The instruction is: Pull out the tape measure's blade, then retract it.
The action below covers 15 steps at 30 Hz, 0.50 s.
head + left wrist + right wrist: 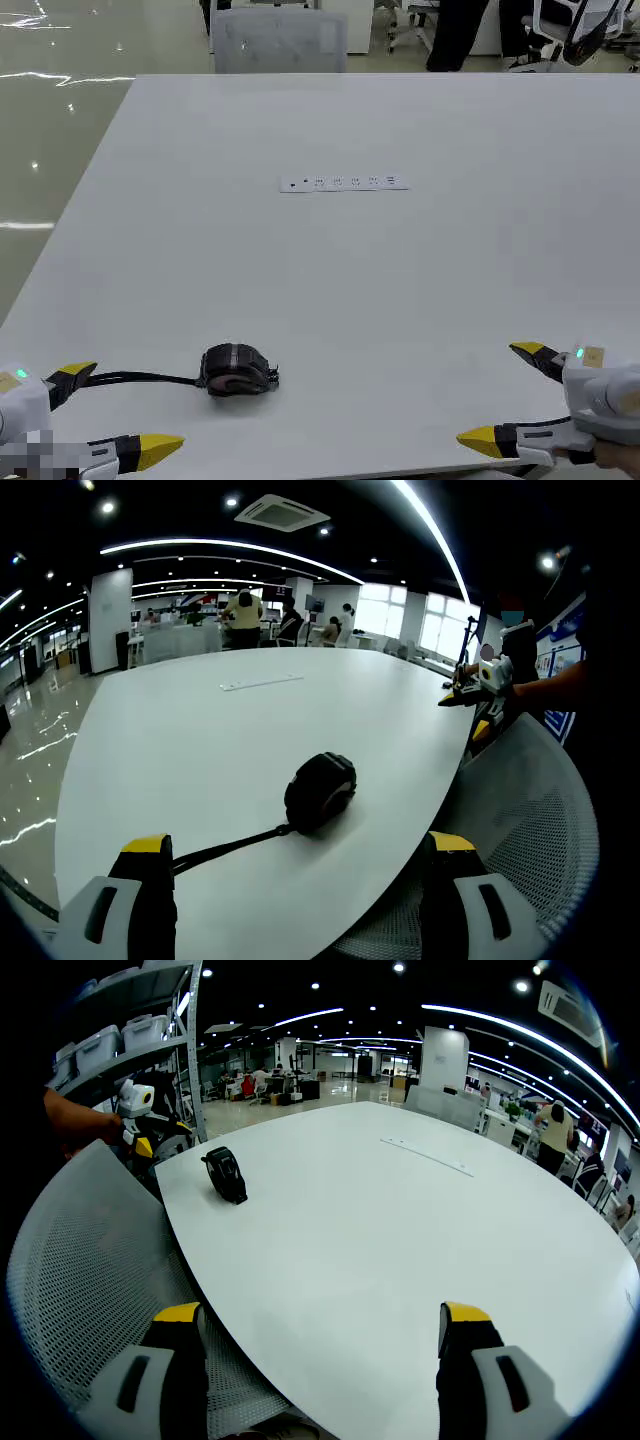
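Tape measure (238, 370) lies on table (400, 280) near front-left edge. No blade out. Its strap (140, 378) trails toward L gripper (139, 404).

L jaws apart, empty, lined up w/ case; I judge ready to grab.

R gripper (485, 392) jaws apart, empty, well off to right, prob. reserved for blade tip.

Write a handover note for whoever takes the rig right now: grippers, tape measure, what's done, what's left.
Left gripper: open, holding nothing, at the near left edge of the table.
Right gripper: open, holding nothing, at the near right edge, far from the work.
Tape measure: lying on the table just ahead of the left gripper. Its black strap trails toward that gripper's jaw; contact can't be told.
Done: nothing to show, no blade is out.
Left: hold the case, pull the blade out, then retract it.
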Each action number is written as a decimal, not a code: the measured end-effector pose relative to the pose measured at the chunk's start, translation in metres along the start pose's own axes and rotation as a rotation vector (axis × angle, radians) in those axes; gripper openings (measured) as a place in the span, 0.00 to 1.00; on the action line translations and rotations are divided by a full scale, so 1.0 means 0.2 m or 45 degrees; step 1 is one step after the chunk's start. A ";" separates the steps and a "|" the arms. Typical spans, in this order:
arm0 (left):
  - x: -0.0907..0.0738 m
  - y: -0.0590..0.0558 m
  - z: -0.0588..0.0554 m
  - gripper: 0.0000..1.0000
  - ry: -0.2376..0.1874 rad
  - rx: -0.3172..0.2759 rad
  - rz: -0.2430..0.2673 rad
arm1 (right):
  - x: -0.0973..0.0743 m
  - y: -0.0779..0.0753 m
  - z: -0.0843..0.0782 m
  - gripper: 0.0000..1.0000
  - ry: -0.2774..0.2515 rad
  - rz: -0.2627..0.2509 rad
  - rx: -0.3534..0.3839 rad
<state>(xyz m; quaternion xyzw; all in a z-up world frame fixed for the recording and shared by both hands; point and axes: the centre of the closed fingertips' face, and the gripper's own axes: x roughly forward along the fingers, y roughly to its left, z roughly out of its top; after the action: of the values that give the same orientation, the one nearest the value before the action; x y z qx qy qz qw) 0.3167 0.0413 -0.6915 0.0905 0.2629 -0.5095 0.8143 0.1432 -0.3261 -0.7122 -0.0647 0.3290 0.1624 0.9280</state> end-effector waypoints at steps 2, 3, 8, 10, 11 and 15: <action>-0.01 0.00 0.03 1.00 -0.038 -0.033 0.002 | -0.01 0.00 0.00 0.98 -0.007 -0.006 -0.006; 0.00 0.00 0.03 1.00 -0.041 -0.043 0.003 | -0.01 0.00 0.00 0.98 -0.009 -0.009 -0.005; 0.02 -0.01 -0.03 1.00 0.046 0.034 0.025 | 0.00 0.02 -0.03 0.97 0.000 -0.015 0.016; 0.03 -0.05 0.02 1.00 -0.039 -0.017 -0.007 | 0.00 0.02 -0.03 0.96 -0.001 -0.010 0.011; 0.02 -0.05 0.03 1.00 -0.049 -0.031 -0.004 | 0.00 0.02 -0.03 0.96 -0.003 -0.008 0.014; 0.03 -0.04 0.02 1.00 -0.038 -0.034 0.008 | 0.00 0.02 -0.02 0.95 -0.021 0.001 -0.006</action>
<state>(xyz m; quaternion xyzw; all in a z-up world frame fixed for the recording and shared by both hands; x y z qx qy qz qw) 0.3131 0.0305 -0.6898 0.0729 0.2571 -0.5048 0.8208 0.1398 -0.3227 -0.7158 -0.0656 0.3211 0.1643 0.9304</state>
